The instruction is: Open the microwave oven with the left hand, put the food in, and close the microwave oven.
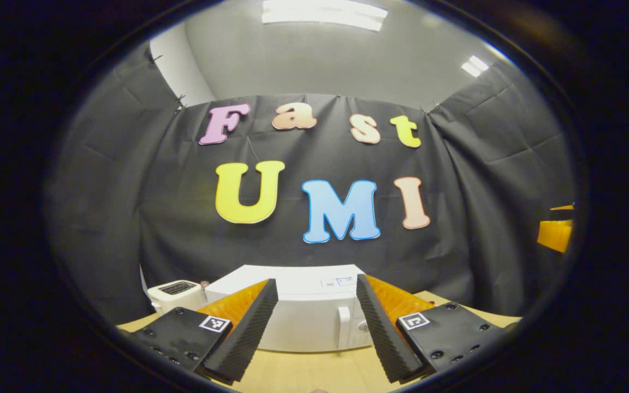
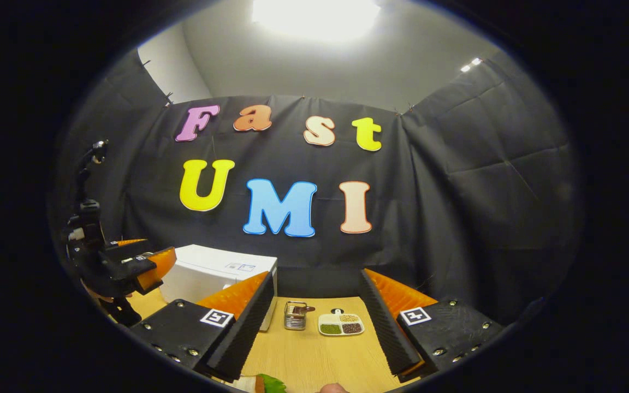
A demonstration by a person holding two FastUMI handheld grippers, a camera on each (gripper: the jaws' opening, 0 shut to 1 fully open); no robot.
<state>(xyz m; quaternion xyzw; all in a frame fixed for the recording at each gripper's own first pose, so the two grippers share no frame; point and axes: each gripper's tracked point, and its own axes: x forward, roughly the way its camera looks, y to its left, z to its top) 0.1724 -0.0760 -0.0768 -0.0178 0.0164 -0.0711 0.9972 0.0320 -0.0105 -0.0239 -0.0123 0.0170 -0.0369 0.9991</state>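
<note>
Microwave (image 1: pixel 303 314) door shut, small unreadable label on top, left tongs (image 1: pixel 314 327) open.

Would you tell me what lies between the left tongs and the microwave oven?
Nothing: in the left gripper view, bare wooden table separates the open left tongs from the closed white microwave oven.

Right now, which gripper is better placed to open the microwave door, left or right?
Left. The left gripper is open and aimed straight at the microwave, with its door handle between the fingers. The right gripper faces the compartment dish and metal basket, microwave off to its left.
</note>
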